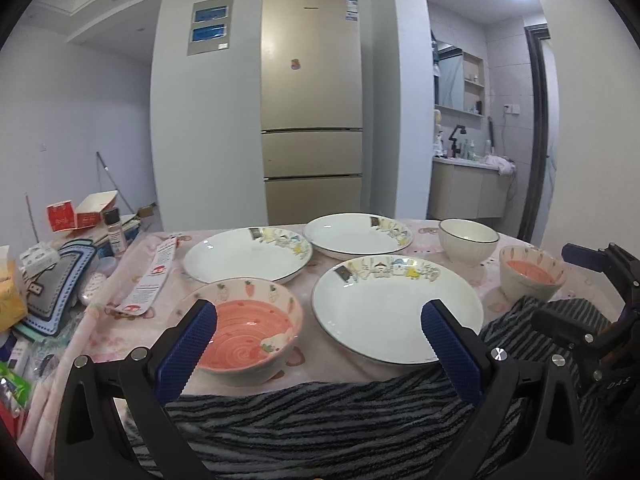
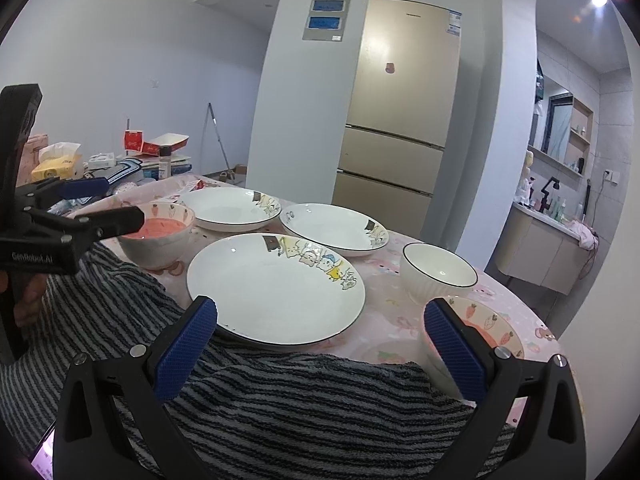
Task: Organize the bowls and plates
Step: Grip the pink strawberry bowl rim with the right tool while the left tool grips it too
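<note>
Both grippers hover wide apart and empty over a striped towel (image 1: 320,420) at the near edge of the bench (image 1: 400,368). The left gripper (image 1: 320,320) frames a pink bowl (image 1: 248,332) at lower left and a plate (image 1: 396,312) at centre. The right gripper (image 2: 320,324) frames that plate (image 2: 276,288), with a second pink bowl (image 2: 492,328) behind its right finger. Two more plates (image 1: 248,256) (image 1: 356,236) and a white bowl (image 1: 468,240) sit farther back.

Striped grey towel (image 1: 320,420), gold fridge (image 1: 312,112), red boxes (image 1: 80,212), spice bottle (image 1: 114,232), yellow tissue pack (image 2: 54,166)
</note>
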